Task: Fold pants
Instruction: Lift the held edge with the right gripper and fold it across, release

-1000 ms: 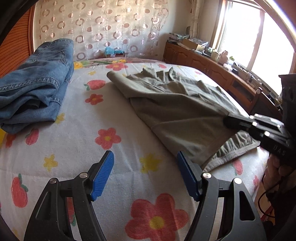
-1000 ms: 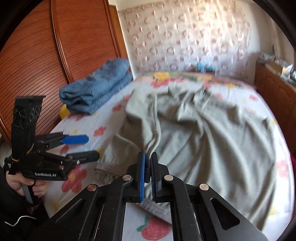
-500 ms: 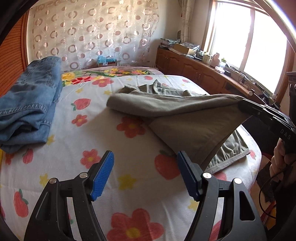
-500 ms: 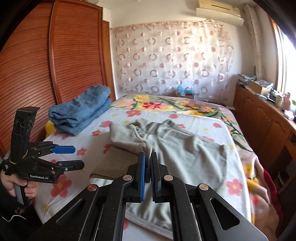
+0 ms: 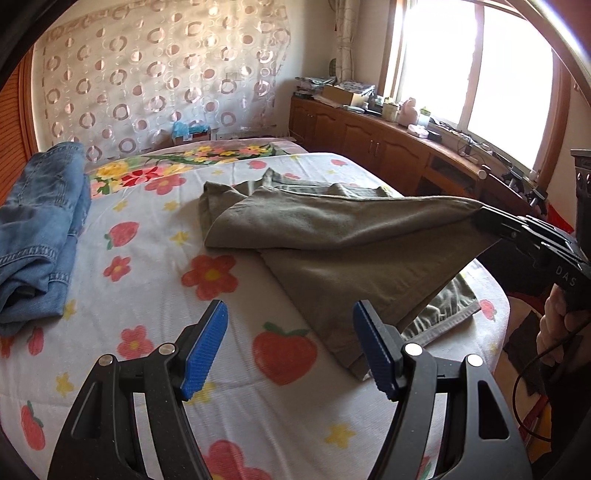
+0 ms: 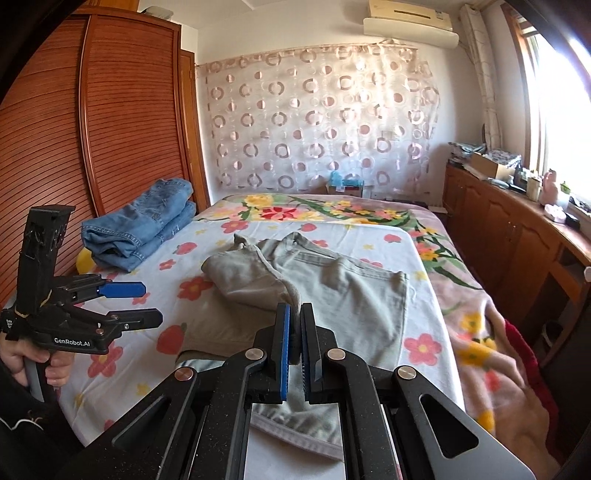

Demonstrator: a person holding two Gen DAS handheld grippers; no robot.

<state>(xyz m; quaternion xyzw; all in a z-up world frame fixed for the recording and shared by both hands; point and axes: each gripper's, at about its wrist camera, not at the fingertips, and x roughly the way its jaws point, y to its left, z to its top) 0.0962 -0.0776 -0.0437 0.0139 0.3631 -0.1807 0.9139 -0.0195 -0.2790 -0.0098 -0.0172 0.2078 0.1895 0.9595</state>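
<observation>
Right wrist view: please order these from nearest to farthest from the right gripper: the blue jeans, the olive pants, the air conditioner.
1. Olive pants: pinched in the right gripper, spread on the bed just ahead.
2. Blue jeans: folded pile at the bed's left side, by the wooden wardrobe.
3. Air conditioner: high on the far wall, above the curtain.
</observation>
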